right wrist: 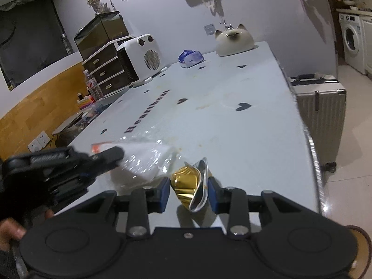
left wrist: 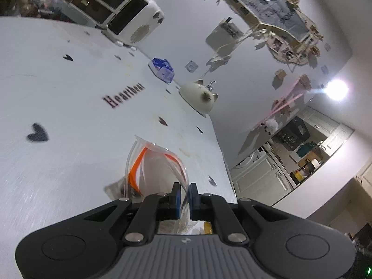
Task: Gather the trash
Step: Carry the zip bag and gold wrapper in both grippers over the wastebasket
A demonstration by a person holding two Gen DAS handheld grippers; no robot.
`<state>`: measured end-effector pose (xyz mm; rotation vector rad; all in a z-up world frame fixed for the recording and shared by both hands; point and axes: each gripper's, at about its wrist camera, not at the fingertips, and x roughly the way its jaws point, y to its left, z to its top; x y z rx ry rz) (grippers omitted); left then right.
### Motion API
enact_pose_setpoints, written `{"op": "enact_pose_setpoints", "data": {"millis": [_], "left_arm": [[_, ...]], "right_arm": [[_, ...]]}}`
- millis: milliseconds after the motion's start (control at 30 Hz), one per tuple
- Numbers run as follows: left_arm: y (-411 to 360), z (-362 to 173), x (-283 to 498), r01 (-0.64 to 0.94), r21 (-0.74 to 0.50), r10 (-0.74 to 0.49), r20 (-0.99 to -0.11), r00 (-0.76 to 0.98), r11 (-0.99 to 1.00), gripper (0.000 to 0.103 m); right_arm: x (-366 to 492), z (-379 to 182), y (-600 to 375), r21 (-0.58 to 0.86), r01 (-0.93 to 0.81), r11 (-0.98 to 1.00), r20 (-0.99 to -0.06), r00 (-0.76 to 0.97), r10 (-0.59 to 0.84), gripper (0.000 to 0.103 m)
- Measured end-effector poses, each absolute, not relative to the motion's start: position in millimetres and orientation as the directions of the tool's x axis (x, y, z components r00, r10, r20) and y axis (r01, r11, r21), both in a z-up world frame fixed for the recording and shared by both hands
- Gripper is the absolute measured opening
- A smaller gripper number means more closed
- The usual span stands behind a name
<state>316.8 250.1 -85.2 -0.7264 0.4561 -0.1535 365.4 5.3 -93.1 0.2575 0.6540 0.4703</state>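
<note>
A: Your left hand-held gripper (left wrist: 183,194) is closed tight, its blue pads pinching the thin edge of a clear plastic bag (left wrist: 153,169) with orange stripes. The bag bulges out ahead of the fingers, over the pale table (left wrist: 69,88); whether it rests on the top or hangs just clear, I cannot tell.

B: And my right one?

A: Your right hand-held gripper (right wrist: 188,191) is clamped on a crushed gold foil cup (right wrist: 189,183) with a bent silver rim. One pad presses the gold side, the other the rim. The cup sits at the near end of the table, close to the right-hand edge. From that camera your left hand-held gripper shows blurred at the left, with the bag just beside the cup.

B: What lies further out?

A: The table is printed with dark hearts and the word "Heartbeat" (left wrist: 123,97). Near its far end lies a blue and white packet (right wrist: 191,58). To its right sits a cream cat ornament (right wrist: 233,41), against the wall. To its left stands a white heater (right wrist: 141,58), and beyond that a small set of dark drawers (right wrist: 104,69). Off the table's right edge stands a ribbed grey suitcase (right wrist: 323,121), with a washing machine (right wrist: 351,39) further back.
</note>
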Motion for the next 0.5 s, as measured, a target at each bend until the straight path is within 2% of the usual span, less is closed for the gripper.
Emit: {"op": "enact_pose_setpoints", "data": {"millis": [133,500], "left_arm": [[231,-73,288,0.003,-0.597,-0.268,-0.356,0.895,0.802,0.006],[166,-33,223,0.054,-0.255,-0.140,-0.336,0.932,0.966,0.006]], "right_arm": [[344,-85,-5,0.348,-0.342,0.873,-0.512,0.711,0.482,0.035],[296,-66,-36,0.295,-0.343,0.892,-0.473,0.758,0.449,0.035]]}}
